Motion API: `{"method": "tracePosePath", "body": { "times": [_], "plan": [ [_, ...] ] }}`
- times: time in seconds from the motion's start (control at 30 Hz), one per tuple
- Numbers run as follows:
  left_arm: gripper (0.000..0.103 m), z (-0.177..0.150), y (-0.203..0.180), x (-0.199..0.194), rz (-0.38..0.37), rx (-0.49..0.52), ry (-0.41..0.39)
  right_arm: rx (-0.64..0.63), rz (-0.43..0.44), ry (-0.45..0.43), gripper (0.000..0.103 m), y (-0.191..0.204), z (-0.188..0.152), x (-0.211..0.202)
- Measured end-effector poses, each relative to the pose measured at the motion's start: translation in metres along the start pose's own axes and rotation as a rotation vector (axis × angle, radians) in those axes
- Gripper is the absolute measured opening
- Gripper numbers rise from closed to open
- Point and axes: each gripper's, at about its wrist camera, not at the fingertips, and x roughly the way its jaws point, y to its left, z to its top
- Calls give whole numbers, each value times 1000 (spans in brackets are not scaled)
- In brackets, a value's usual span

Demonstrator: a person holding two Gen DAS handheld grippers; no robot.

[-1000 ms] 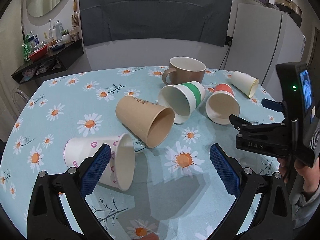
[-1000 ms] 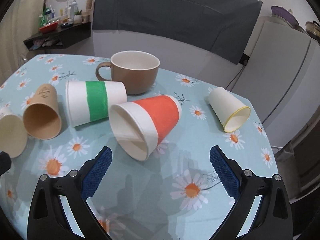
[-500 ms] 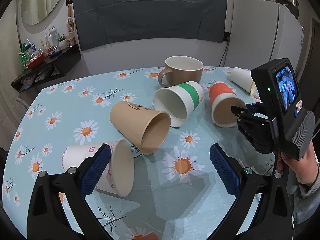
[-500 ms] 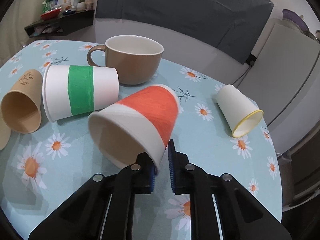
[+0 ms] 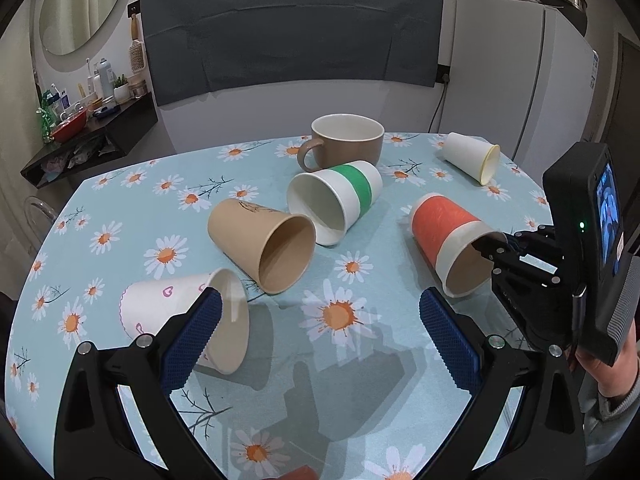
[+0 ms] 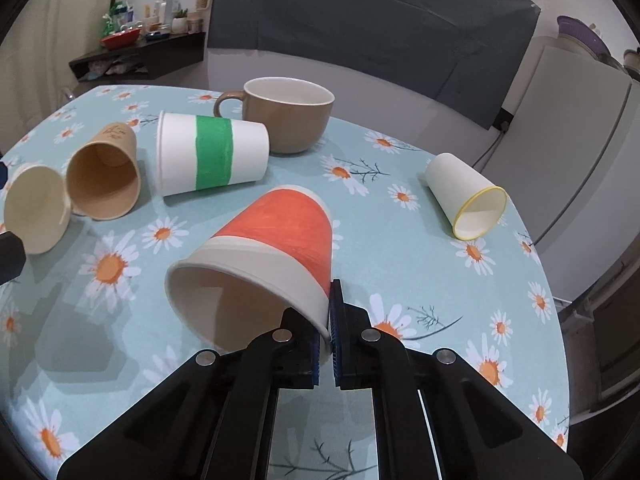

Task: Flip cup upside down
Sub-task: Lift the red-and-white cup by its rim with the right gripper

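Daisy tablecloth [image 6: 420, 280], right gripper [image 6: 325, 332] fingers pinching orange cup [image 6: 280, 236] rim, left gripper [image 5: 320, 336] fingers wide, empty

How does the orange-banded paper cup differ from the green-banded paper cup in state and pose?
The orange-banded cup has its rim pinched by the right hand-held gripper and tilts; the green-banded cup lies free on its side on the table. The orange cup's mouth faces the right wrist camera, the green cup's faces sideways. Both are white paper cups.

Both grippers are black plastic with ridged blue pads and silver screws: the left gripper [image 5: 320, 334] and the right gripper [image 6: 325, 340]. The right one carries a small lit screen and green light. A bare hand [image 5: 612, 368] shows a grey cuff.
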Motion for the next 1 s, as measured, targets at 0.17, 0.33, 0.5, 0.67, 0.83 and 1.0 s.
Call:
{"method": "tracePosePath", "body": {
  "times": [0.17, 0.33, 0.5, 0.67, 0.83, 1.0],
  "plan": [
    [97, -13, -5, -15, -5, -5, -2, -12, 27, -13, 5, 9, -17, -21],
    [97, -29, -5, -32, -4, -10, -5, -28, 49, -22, 5, 23, -34, -39],
    [97, -44, -1, -52, 1, -22, -16, -44, 74, -33, 5, 39, -49, -55],
    [97, -59, 4, -71, 10, -28, -40, -63, 90, -46, 5, 55, -59, -72],
    [97, -71, 10, -80, 8, -38, -37, -84, 104, -50, 5, 71, -68, -82],
    [97, -81, 16, -86, 8, -53, -40, -105, 114, -49, 5, 82, -75, -88]
  ]
}}
